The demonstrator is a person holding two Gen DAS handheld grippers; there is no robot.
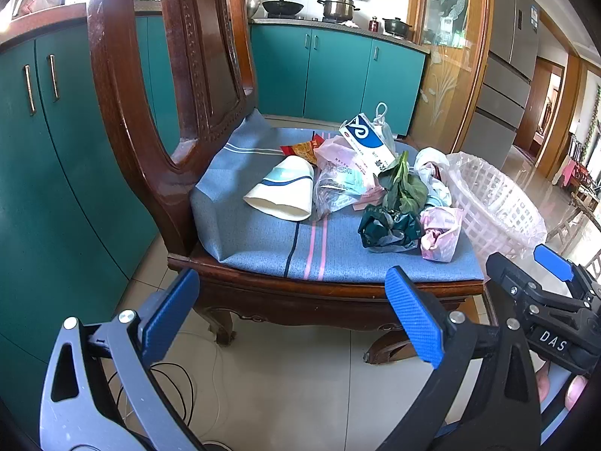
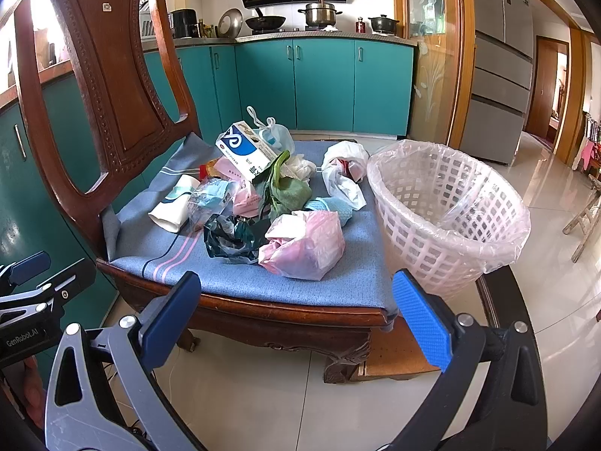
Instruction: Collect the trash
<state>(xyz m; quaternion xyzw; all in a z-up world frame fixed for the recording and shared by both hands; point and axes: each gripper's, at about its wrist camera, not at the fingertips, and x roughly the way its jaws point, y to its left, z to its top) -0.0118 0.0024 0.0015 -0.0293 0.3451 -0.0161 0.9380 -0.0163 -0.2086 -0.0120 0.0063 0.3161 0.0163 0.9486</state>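
Trash lies piled on a wooden chair's blue cushion (image 2: 240, 282): a paper cup (image 2: 171, 206) on its side, a pink plastic bag (image 2: 304, 248), a dark green crumpled bag (image 2: 229, 240), a green leaf (image 2: 285, 188), a blue-white box (image 2: 240, 150) and a white bag (image 2: 343, 176). A white lattice basket (image 2: 447, 221) lined with clear plastic stands right of the chair. My left gripper (image 1: 296, 315) is open and empty before the seat's front edge. My right gripper (image 2: 296, 315) is open and empty, also in front of the seat.
The chair's tall wooden back (image 2: 109, 86) rises at the left. Teal kitchen cabinets (image 2: 323, 86) stand behind, with pots on the counter. A grey fridge (image 2: 499, 60) is at the right. Cables (image 1: 176, 387) lie on the tiled floor under the chair.
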